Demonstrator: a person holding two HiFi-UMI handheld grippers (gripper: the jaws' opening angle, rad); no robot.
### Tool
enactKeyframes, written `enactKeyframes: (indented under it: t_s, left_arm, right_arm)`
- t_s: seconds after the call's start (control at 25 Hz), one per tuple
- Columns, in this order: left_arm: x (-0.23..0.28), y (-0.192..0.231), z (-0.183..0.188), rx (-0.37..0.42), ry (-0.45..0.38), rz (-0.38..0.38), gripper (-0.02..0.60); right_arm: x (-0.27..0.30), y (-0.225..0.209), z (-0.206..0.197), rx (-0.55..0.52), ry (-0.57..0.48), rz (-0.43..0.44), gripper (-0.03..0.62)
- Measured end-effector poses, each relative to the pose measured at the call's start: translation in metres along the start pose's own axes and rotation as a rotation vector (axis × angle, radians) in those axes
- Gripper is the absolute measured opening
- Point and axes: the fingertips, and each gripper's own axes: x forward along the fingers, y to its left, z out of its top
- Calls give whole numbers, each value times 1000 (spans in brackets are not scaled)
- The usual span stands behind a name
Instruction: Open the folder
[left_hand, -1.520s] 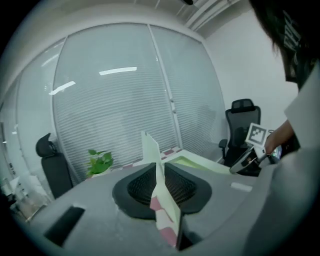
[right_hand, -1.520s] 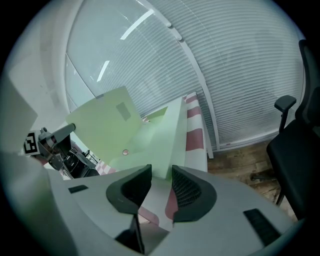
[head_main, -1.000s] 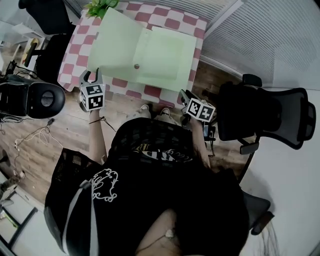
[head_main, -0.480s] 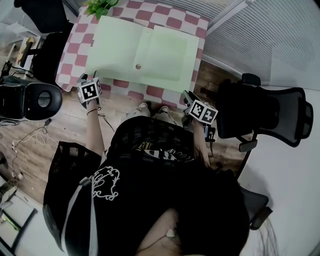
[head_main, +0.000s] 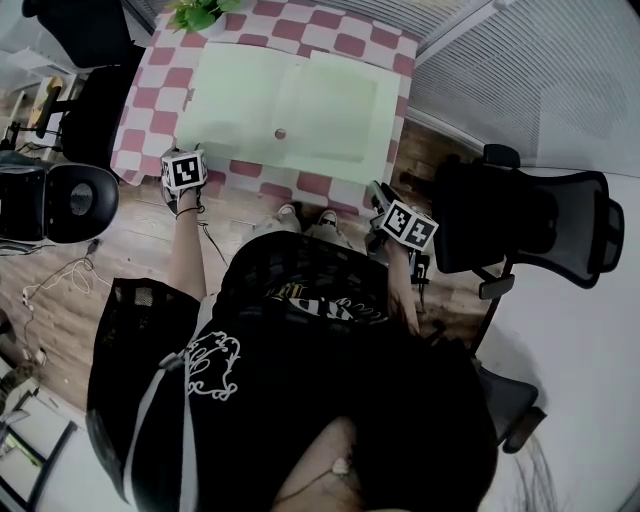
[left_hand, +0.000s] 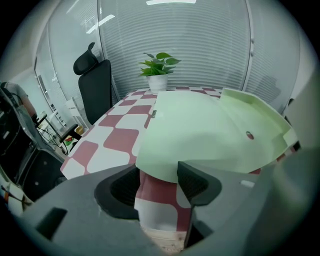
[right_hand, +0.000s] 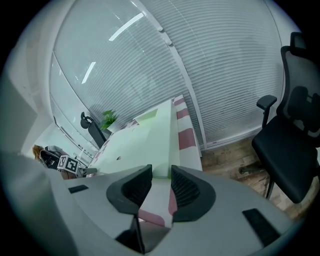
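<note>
A pale green folder (head_main: 285, 105) lies opened flat on the red-and-white checkered table (head_main: 150, 95), its snap button (head_main: 280, 133) near the middle fold. My left gripper (head_main: 183, 153) hangs at the table's near left edge, just short of the folder's near left corner (left_hand: 165, 167). Its jaws are opening (left_hand: 157, 182), and that corner shows just beyond them with neither pad pressing on it. My right gripper (head_main: 377, 192) sits off the table's near right corner with a narrow gap between its jaws (right_hand: 161, 185). Only tablecloth and the folder's edge (right_hand: 160, 165) show through the gap.
A potted plant (head_main: 200, 12) stands at the table's far left corner. One black office chair (head_main: 520, 230) is at the right and another (head_main: 85, 30) at the far left. A black round device (head_main: 60, 200) and cables lie on the wooden floor at the left.
The raised left cover has dropped flat onto the table. My left gripper has let go of it and sunk to the table's near edge. The right gripper has stayed put.
</note>
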Motion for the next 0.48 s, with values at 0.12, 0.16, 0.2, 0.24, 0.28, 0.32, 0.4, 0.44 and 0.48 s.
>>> enactKeyframes:
  t_s: [0.12, 0.16, 0.2, 0.24, 0.28, 0.32, 0.4, 0.44, 0.48]
  left_arm:
    - [-6, 0, 3, -24, -18, -17, 243]
    - [-9, 1, 4, -48, -25, -23, 246]
    - [-12, 2, 5, -77, -35, -30, 249]
    - [-14, 4, 5, -104, -51, -36, 252]
    - [-18, 5, 6, -116, -70, -40, 256]
    - [-22, 6, 8, -107, -89, -41, 269]
    - [-33, 5, 14, -26, -122, -40, 272]
    - [-39, 3, 17, 24, -136, -39, 271]
    - [-45, 1, 20, 64, -150, -39, 270]
  right_arm:
    - [-1, 0, -1, 2, -7, -11, 107]
    - [-1, 0, 0, -1, -9, -16, 107]
    - [-2, 0, 0, -9, -10, -22, 107]
    - [-2, 0, 0, -21, -11, -31, 107]
    - [-2, 0, 0, -38, -13, -43, 107]
    - [-3, 1, 1, -61, -17, -56, 107]
    - [-6, 6, 6, -110, -37, -74, 107]
    - [-9, 10, 10, -130, -53, -81, 107]
    - [-12, 14, 14, -142, -71, -87, 107]
